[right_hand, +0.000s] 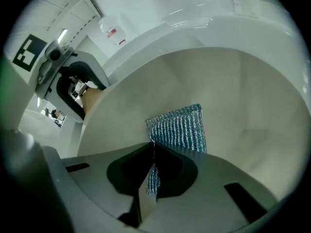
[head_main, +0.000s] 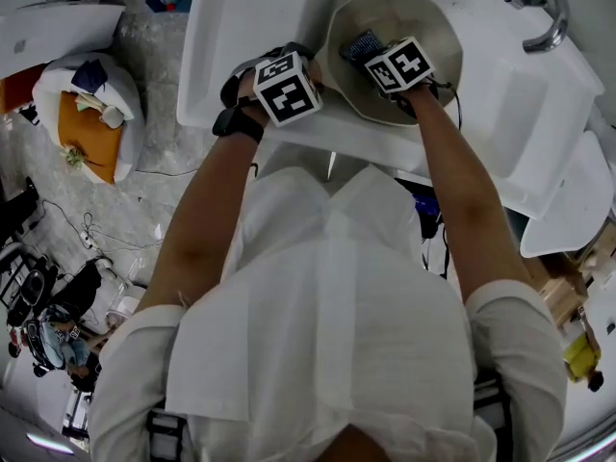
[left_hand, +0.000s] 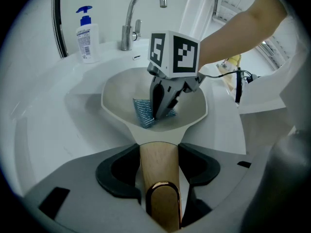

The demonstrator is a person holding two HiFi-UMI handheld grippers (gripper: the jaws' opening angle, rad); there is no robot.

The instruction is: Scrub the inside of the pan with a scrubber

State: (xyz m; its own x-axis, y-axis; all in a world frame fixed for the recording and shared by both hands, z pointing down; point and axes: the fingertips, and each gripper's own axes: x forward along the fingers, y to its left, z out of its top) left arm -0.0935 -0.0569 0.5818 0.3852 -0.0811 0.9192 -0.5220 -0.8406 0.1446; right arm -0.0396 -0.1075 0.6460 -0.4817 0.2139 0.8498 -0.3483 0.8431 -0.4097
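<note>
Both claws are clamped: the left claw (left_hand: 159,171) on the handle (left_hand: 156,152) of the pan (left_hand: 121,95), the right claw (right_hand: 153,171) on the scrubber (right_hand: 181,127), which lies just ahead against the pan's inside, in the sink (head_main: 241,27).

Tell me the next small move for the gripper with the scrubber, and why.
Probably sweep the scrubber across the inner wall of the pan. The right hand-held gripper is shut on it and it lies against that wall, while the left hand-held gripper clamps the handle, steadying the pan.
</note>
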